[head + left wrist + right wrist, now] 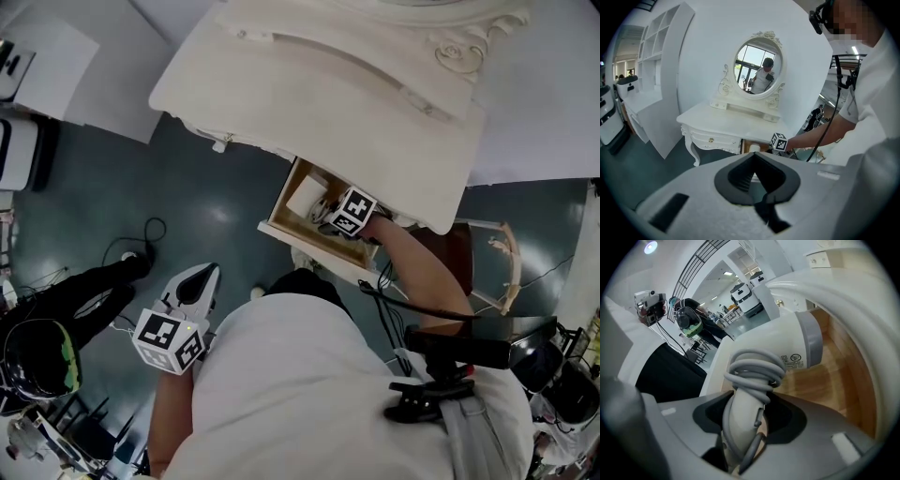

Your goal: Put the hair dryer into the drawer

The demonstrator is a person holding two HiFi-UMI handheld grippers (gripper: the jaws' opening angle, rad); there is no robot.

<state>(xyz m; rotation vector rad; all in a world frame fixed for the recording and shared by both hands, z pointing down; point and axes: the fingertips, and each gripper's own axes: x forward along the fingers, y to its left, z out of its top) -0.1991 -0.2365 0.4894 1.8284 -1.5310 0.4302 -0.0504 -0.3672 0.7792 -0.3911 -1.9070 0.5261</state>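
The right hand-held gripper pinches the handle of the white hair dryer, its jaws spread wide around it. The grey cord is wound in loops about the handle just above the jaws, with one strand trailing down between them. The dryer's body, with a grey band near one end, hangs over the pale wooden bottom of the drawer; whether it touches the wood cannot be told. In the head view this hand-held gripper reaches into the open drawer with its marker cube at the drawer's front, and the hair dryer shows as a white shape inside. The drawer is pulled out from under the white worktop of a carved dressing table, which carries an oval mirror. The left hand-held gripper has its jaws pressed together with nothing between them. It is held low at the person's left side, above the dark floor and well apart from the drawer.
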